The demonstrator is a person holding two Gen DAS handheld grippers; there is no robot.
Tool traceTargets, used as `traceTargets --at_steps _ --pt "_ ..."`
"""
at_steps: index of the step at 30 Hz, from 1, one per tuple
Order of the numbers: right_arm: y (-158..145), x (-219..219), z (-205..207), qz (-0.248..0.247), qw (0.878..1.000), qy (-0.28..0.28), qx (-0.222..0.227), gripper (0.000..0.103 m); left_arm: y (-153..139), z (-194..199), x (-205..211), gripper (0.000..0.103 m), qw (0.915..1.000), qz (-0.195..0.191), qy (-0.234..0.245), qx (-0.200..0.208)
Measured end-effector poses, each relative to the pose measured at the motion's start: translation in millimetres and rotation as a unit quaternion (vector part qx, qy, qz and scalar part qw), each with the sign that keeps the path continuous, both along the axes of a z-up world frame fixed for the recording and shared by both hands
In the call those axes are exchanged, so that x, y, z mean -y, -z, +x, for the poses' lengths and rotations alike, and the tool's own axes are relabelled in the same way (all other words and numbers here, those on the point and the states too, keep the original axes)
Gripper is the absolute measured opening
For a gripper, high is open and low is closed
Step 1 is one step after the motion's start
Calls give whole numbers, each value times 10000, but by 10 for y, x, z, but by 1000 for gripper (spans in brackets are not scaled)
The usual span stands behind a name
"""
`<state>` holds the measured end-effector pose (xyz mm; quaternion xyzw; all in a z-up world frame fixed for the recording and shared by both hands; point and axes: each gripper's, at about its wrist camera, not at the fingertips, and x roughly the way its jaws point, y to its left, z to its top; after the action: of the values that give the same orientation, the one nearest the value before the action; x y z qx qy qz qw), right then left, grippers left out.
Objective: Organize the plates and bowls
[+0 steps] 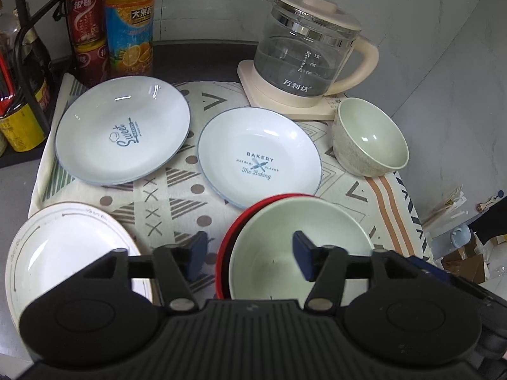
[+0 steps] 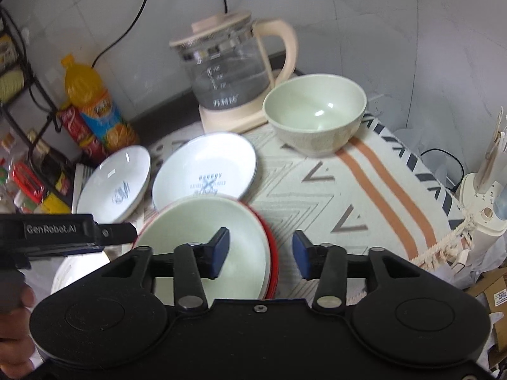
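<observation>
A pale green bowl (image 1: 279, 231) sits nested in a red bowl (image 1: 225, 243) at the near edge of the patterned cloth. My left gripper (image 1: 249, 255) is open and straddles their left rim, one pad outside and one inside the green bowl. My right gripper (image 2: 260, 252) is open across the right rim of the same green bowl (image 2: 202, 240) and red bowl (image 2: 274, 253). A second green bowl (image 1: 370, 139) (image 2: 315, 114) stands alone at the right. Two blue-rimmed plates lie behind, "Sweet" (image 1: 123, 129) (image 2: 114, 183) and "Bakery" (image 1: 258, 156) (image 2: 206, 167). A gold-trimmed white plate (image 1: 63, 253) lies near left.
A glass kettle (image 1: 307, 53) (image 2: 234, 72) on a cream base stands at the back. An orange drink bottle (image 1: 130, 22), red cans (image 1: 87, 19) and a black wire rack (image 2: 19, 101) crowd the back left. The left gripper's body (image 2: 63, 231) and a hand (image 2: 12, 316) show at the left.
</observation>
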<state>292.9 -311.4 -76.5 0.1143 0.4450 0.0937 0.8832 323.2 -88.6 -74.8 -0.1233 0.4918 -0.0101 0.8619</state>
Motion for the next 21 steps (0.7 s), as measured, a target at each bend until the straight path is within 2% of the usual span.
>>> traceTargets --at_steps 2,4,9,15,21 --pt "-18 55 41 5 9999 90 64 53 -16 46 25 71 10000 9 19 60" --pt "-34 124 87 50 9997 207 127 63 -22 108 61 79 9999 -24 87 85" --pt "-54 299 214 126 9983 499 273 80 -38 314 169 81 9996 -75 227 152" --pt "-42 472 405 134 9959 826 348 85 -58 621 352 81 9988 -167 387 255" --pt "22 587 632 218 9941 997 357 86 -64 963 574 81 9978 -235 525 330"
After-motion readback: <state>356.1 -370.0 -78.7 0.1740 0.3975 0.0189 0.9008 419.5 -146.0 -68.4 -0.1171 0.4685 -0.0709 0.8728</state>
